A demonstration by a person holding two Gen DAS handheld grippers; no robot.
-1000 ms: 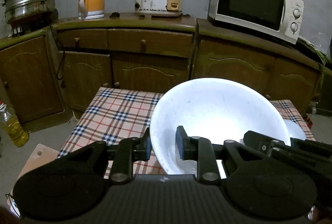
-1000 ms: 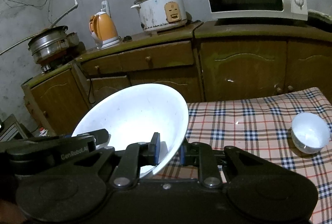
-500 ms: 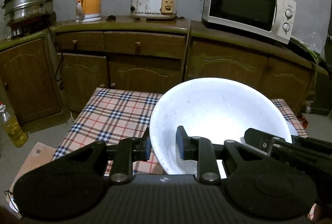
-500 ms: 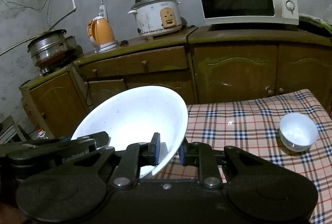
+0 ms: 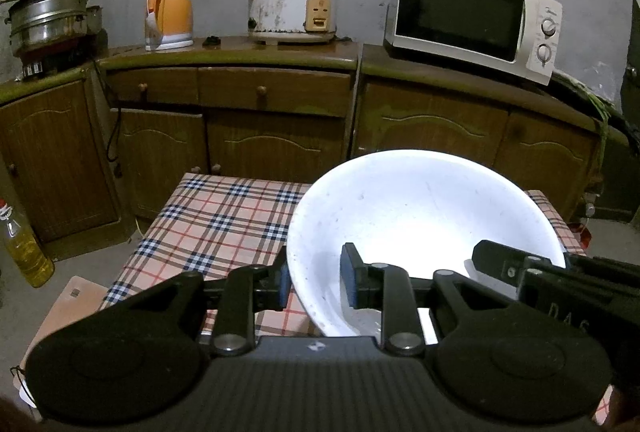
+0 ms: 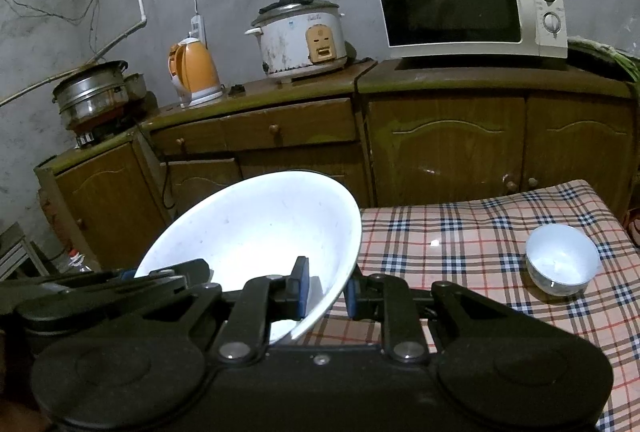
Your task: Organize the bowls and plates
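Since a second ago the cupboards and the appliances on them have slid across both views, so the big bowl (image 5: 424, 220) and I have drifted a little sideways over the checked worktop (image 5: 216, 220); the grip itself has not changed. My left tongs (image 5: 314, 282) are clenched on the bowl's left rim, one pad outside the wall and one inside. My right tongs (image 6: 326, 290) are clenched on the opposite rim in the same way. Between them the bowl hangs clear of the cloth, tilted with its open side toward me.

It looks like stiff, smooth white ware, glazed or hard plastic, I cannot tell which in this light. Either way the wall is slick and thin, so a pinch at the rim could slip if one side dips. Two opposed grips across the rim suit it best; I would keep both sides level and set it down gently, as it may chip.

Counting outward: one big bowl in my tongs and one small bowl (image 6: 562, 260) standing on the worktop to my right, well apart from the big one. I see no plates from here, though the big bowl hides part of the worktop.
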